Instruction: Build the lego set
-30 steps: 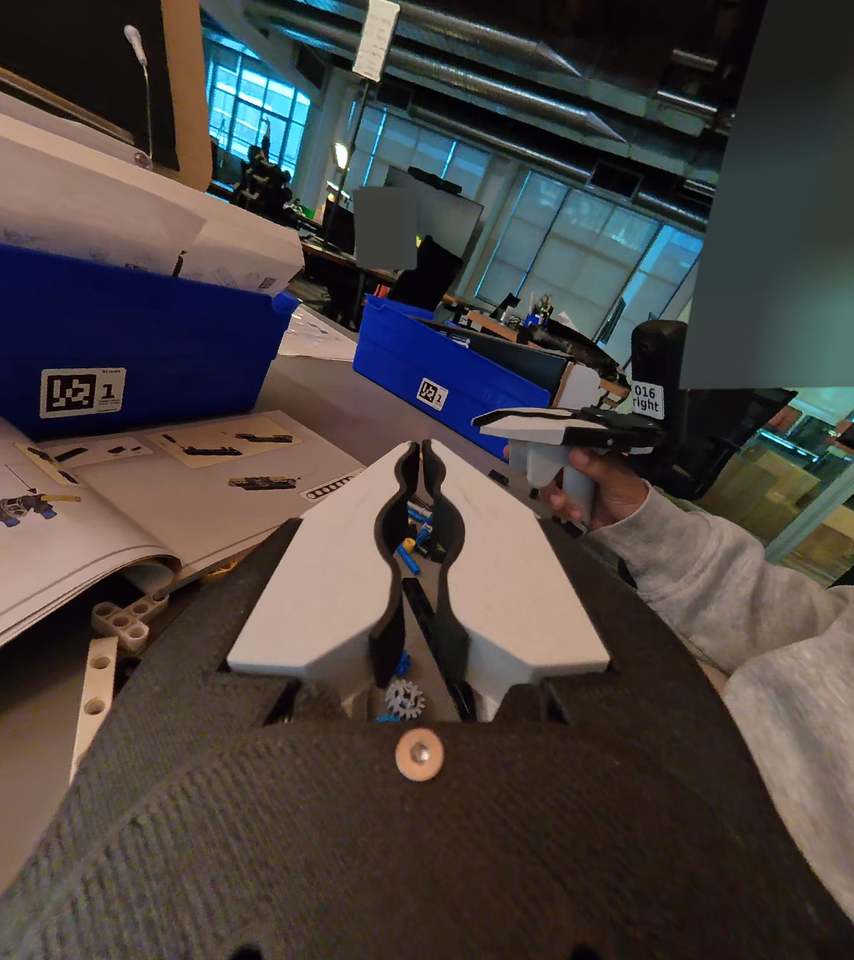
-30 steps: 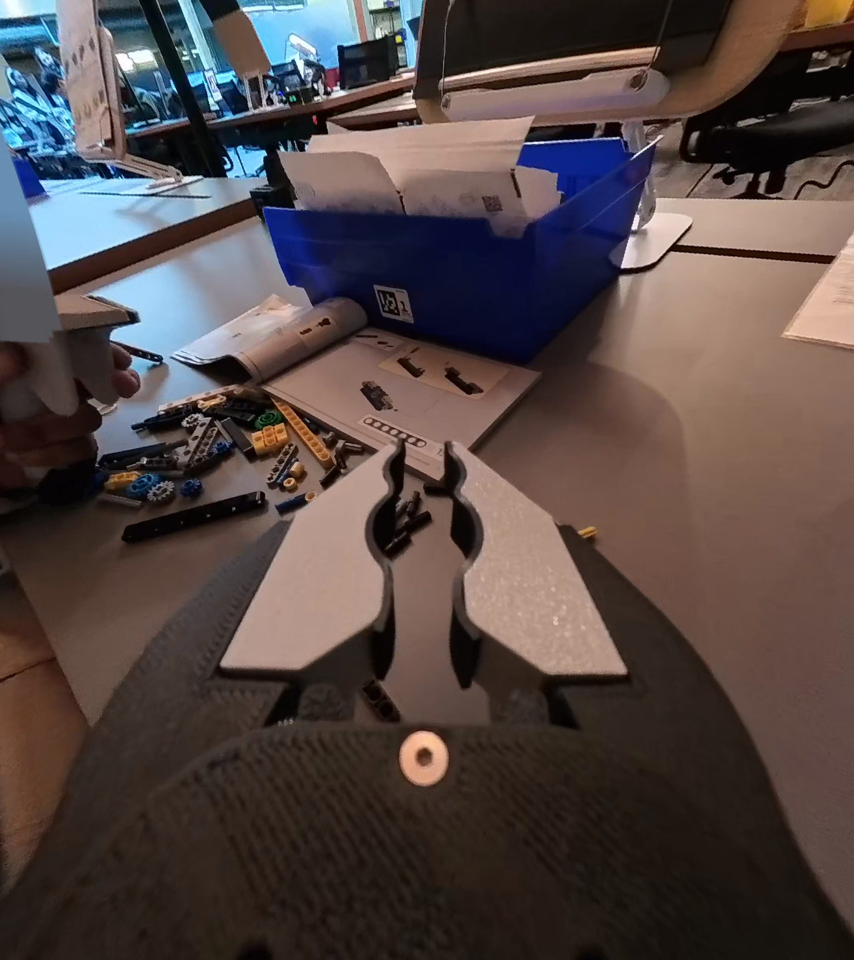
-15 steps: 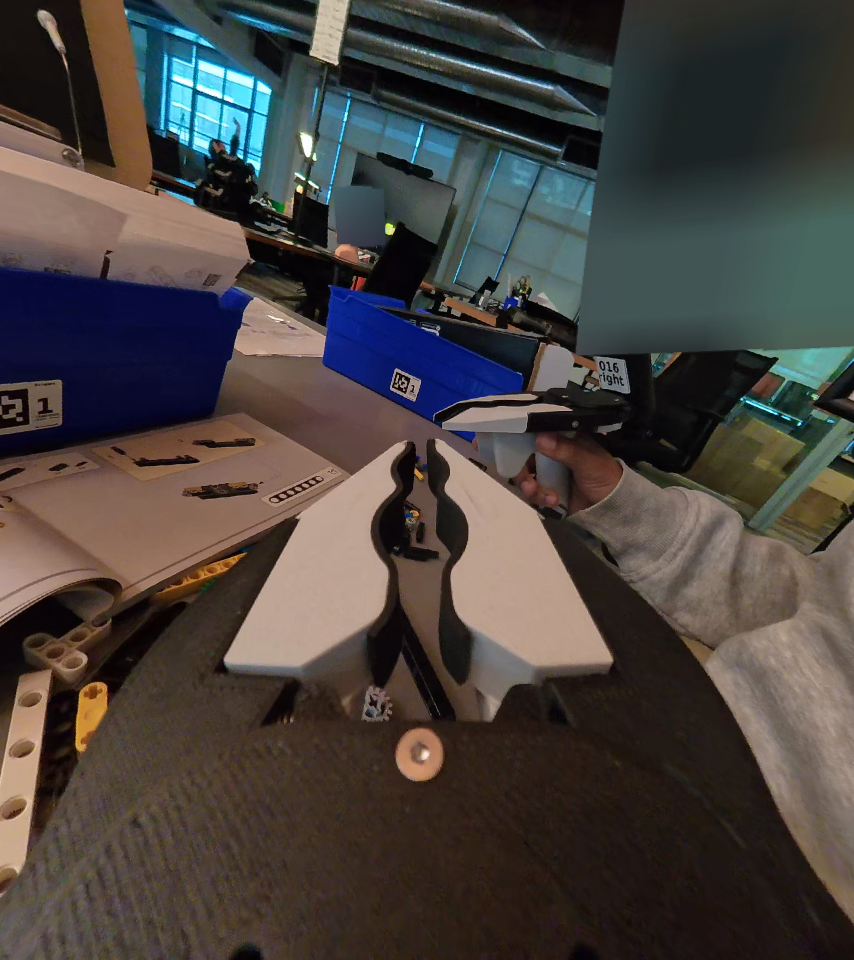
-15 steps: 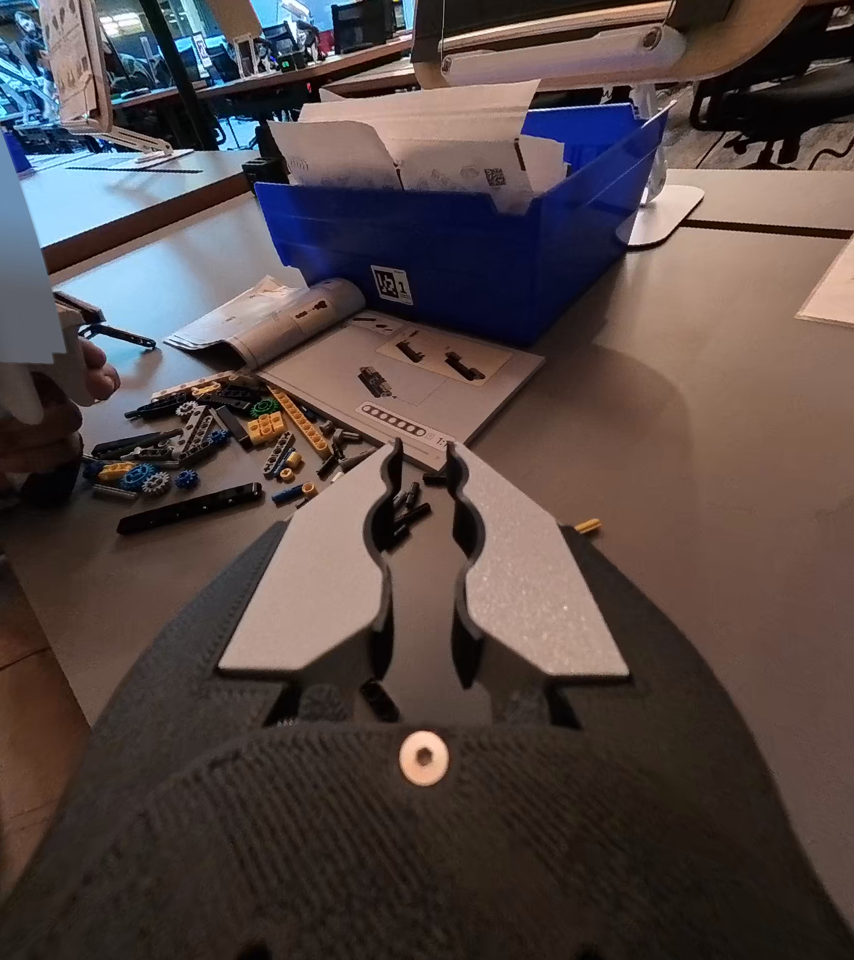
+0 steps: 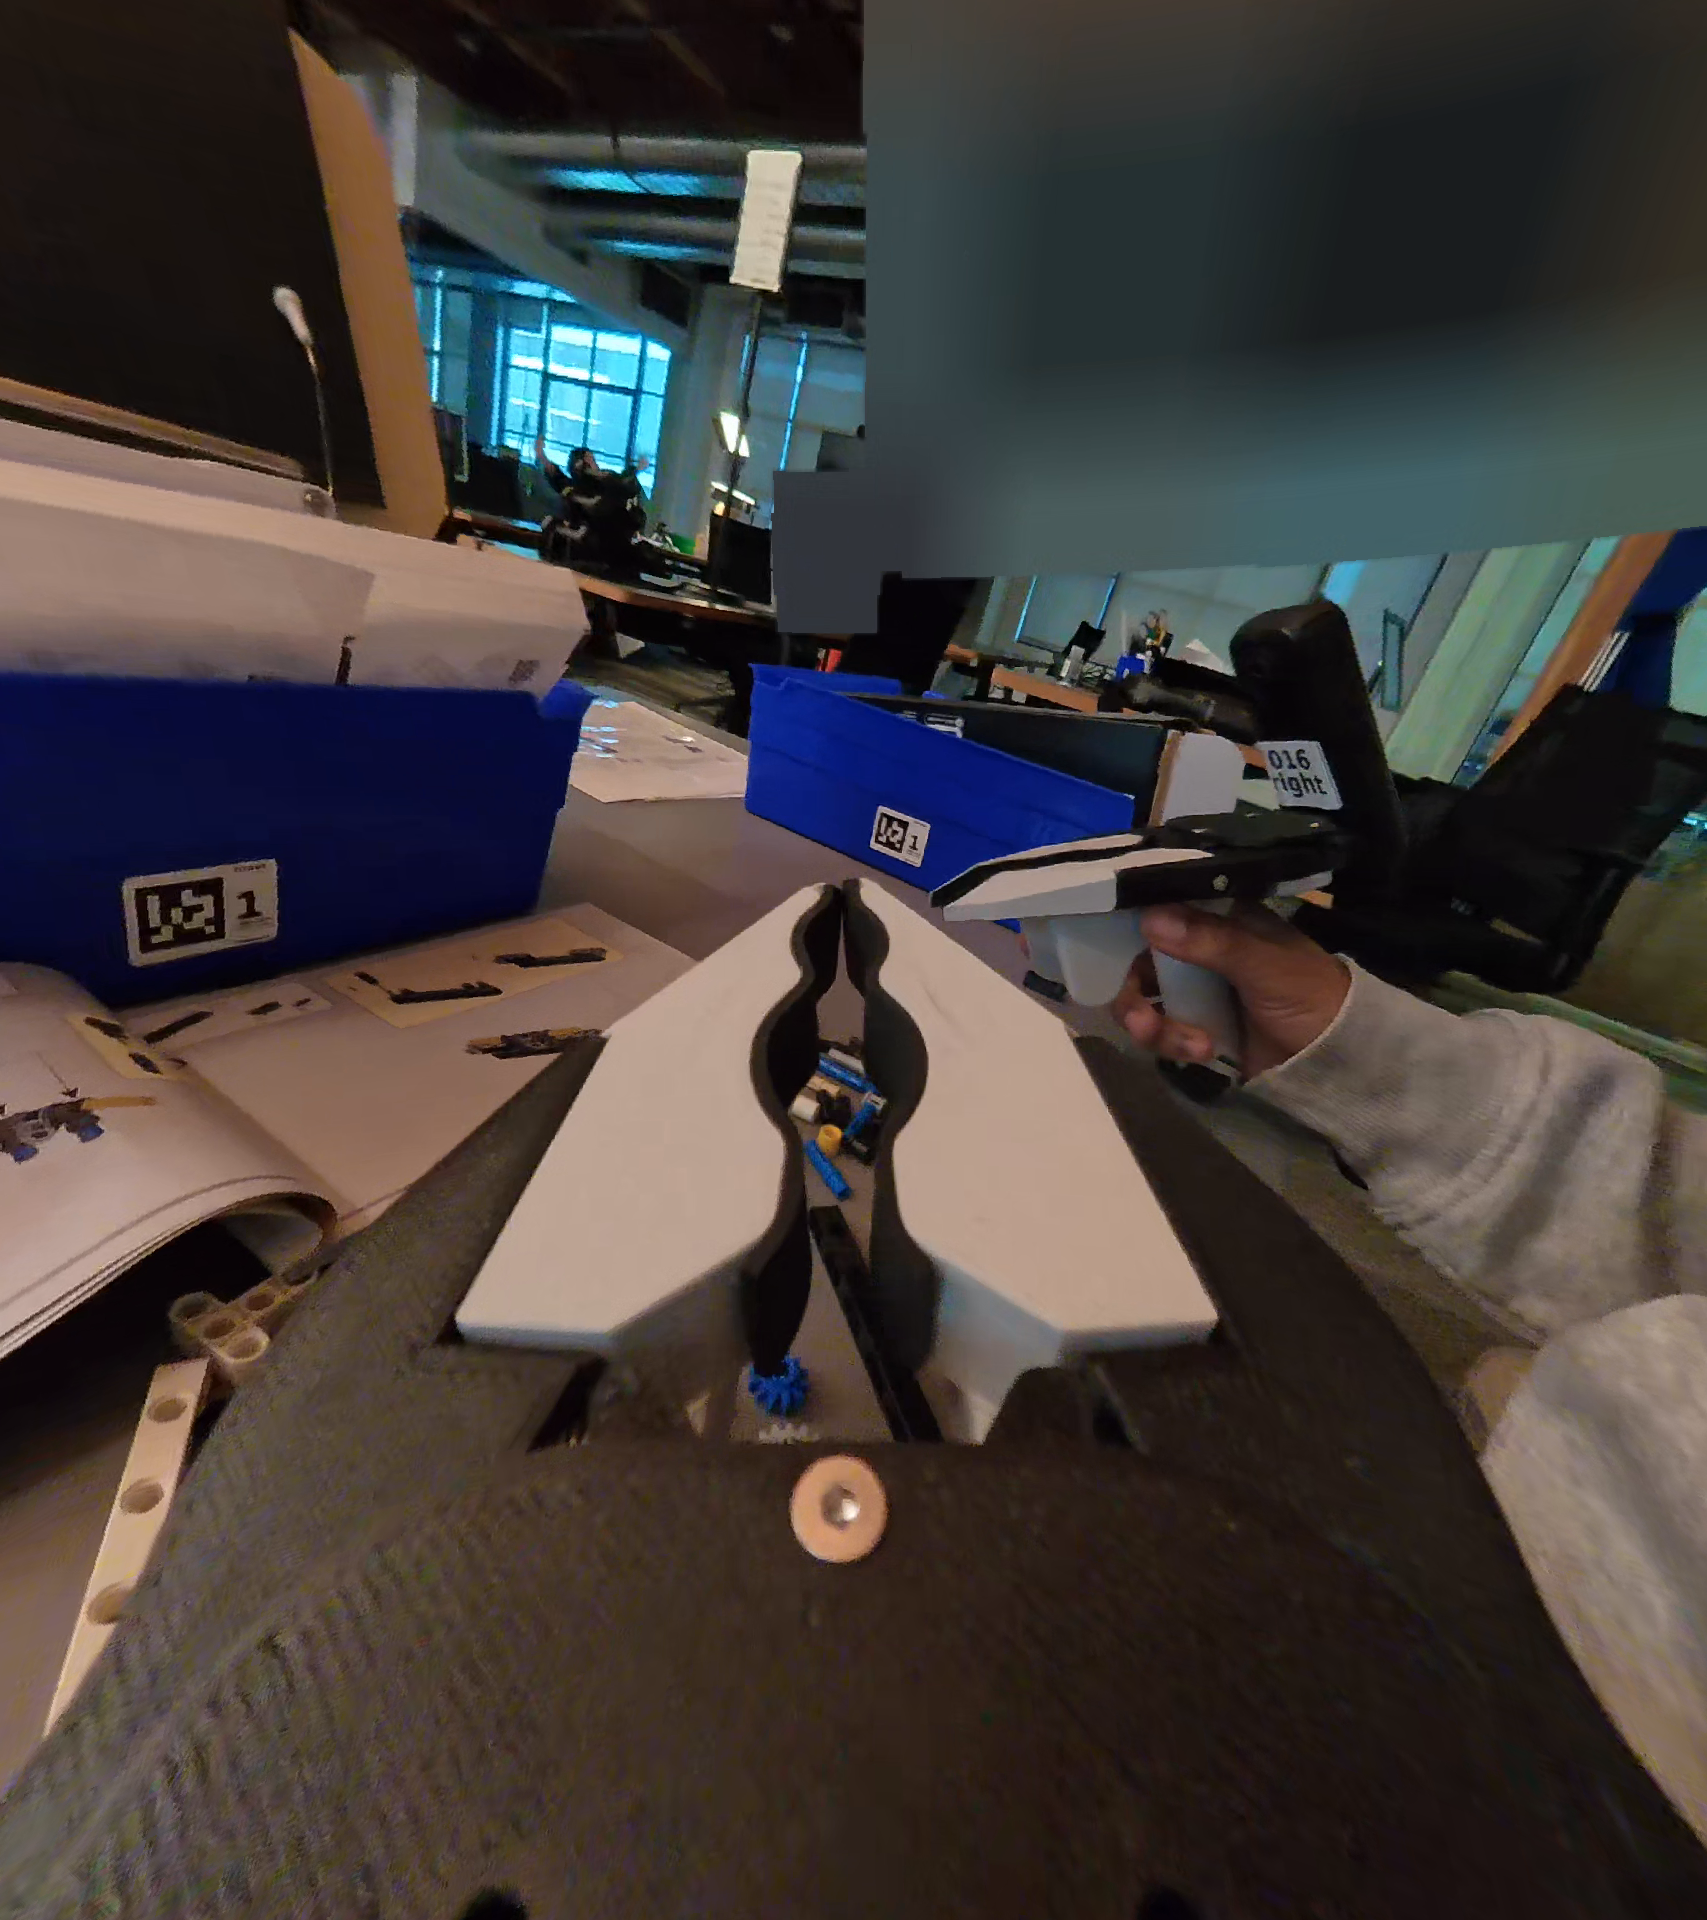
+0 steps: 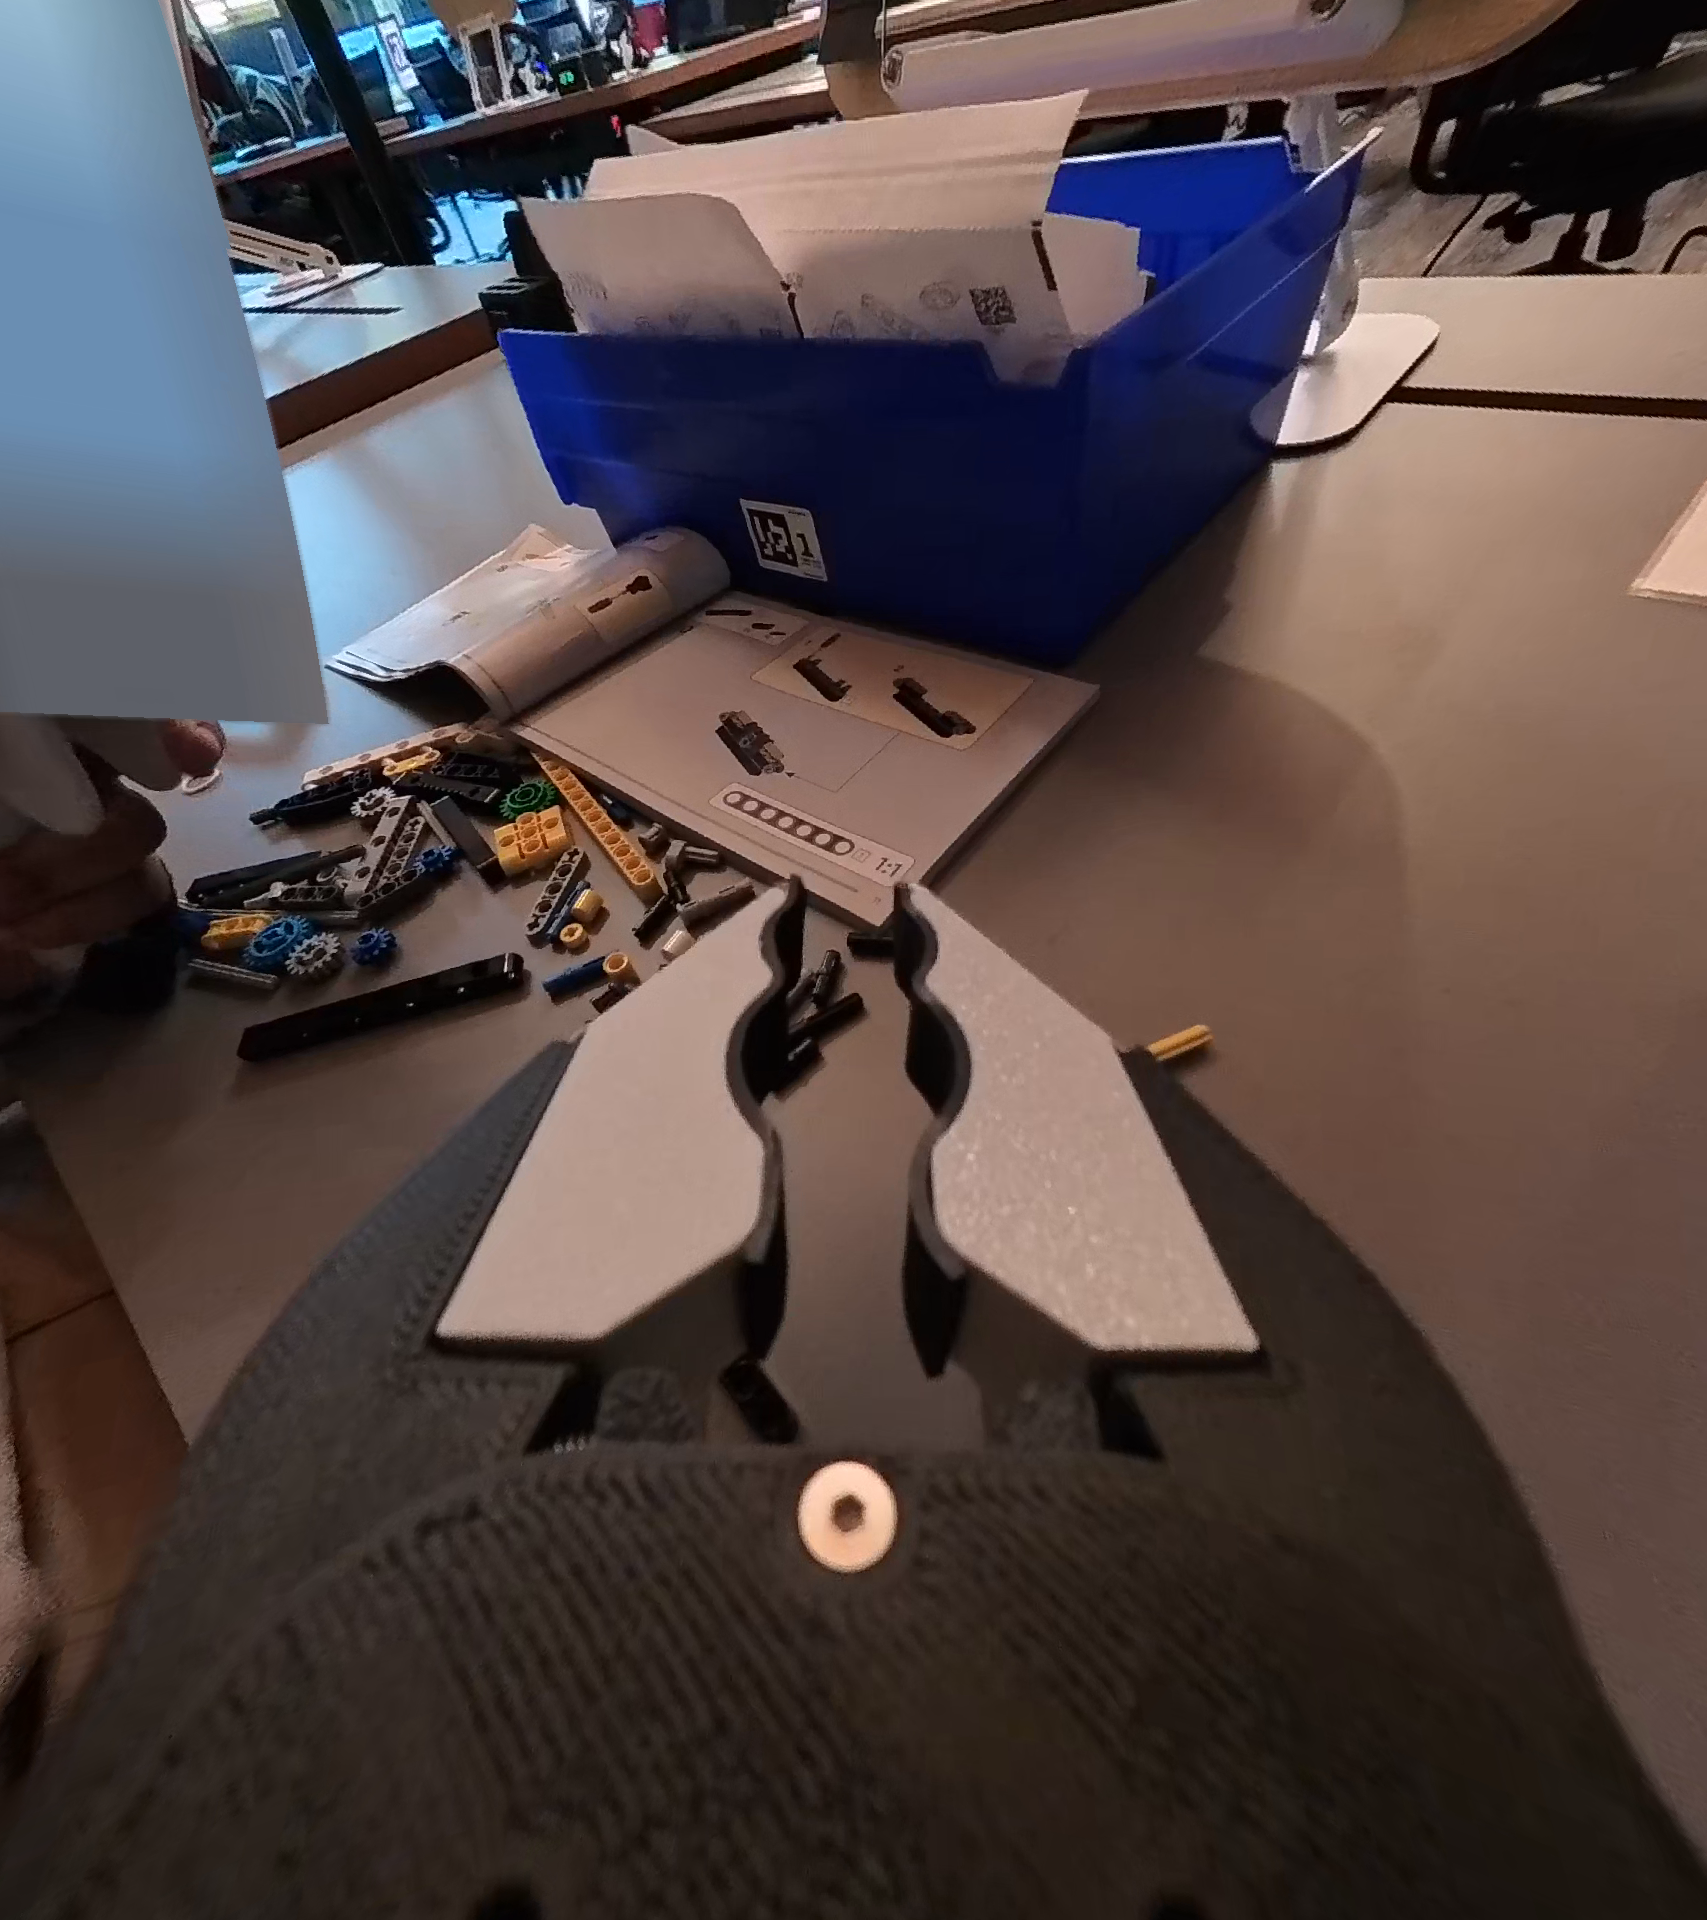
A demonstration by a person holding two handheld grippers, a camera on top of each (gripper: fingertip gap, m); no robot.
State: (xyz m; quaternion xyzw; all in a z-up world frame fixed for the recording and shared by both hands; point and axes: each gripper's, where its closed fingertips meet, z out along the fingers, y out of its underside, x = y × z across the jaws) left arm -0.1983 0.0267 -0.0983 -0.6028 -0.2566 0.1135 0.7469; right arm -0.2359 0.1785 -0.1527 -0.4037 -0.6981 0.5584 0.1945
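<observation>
— How many bins are showing up?
— Two blue bins: one [image 5: 205,790] at the left of the left wrist view, one [image 5: 932,774] right of centre.
— Booklets?
— One open booklet [image 6: 807,748] is lying mid-frame in the right wrist view.
— Gears?
— I'm counting five among the loose pieces: one green [image 6: 528,798], two blue [image 6: 273,940] [image 6: 372,944], two grey [image 6: 313,955] [image 6: 373,803].
— Long black beams?
— One [image 6: 381,1007], lower left.

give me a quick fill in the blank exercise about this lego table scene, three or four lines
1. The open instruction booklet lies in front of a ____ plastic bin.
2. The tips of the left gripper are ____.
3. The right gripper holds ____.
4. The long black lego beam lies flat on the grey ____.

Missing words: blue; shut; nothing; table
</observation>
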